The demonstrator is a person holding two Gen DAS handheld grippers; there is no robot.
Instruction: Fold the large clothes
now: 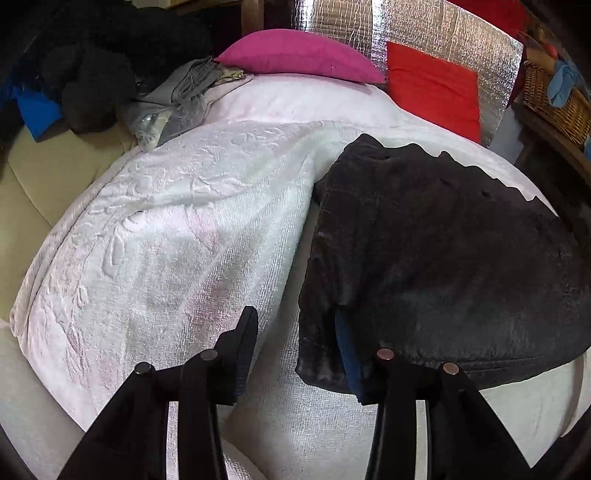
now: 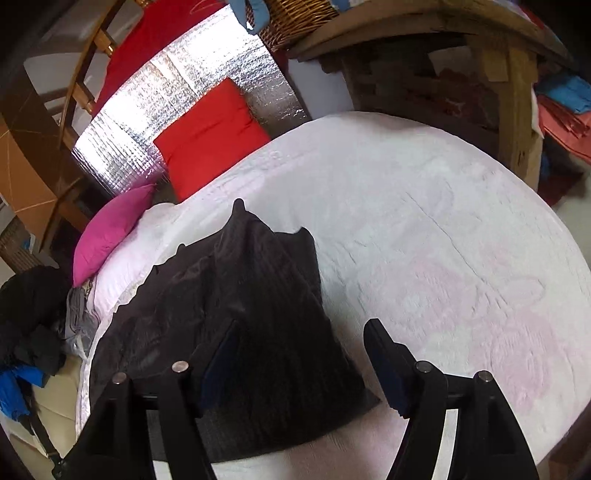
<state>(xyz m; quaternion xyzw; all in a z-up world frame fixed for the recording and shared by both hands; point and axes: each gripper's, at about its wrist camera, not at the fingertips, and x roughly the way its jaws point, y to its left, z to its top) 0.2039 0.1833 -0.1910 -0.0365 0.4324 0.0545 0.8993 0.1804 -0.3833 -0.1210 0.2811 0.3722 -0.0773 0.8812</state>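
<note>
My left tool (image 1: 295, 347) stood released, one finger tucked under the near-left edge of the folded dark garment (image 1: 443, 266) on the bed (image 1: 184, 221), while my right tool (image 2: 295, 354) gaped over its near-right corner.

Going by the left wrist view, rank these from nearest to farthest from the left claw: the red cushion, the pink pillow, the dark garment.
1. Dark garment: lies on the white bedspread, right at the left claw, its near edge by the right-hand finger.
2. Pink pillow: at the far end of the bed, left of centre.
3. Red cushion: far end, right side, against the silver sheet. Too close to call with the pillow.
</note>
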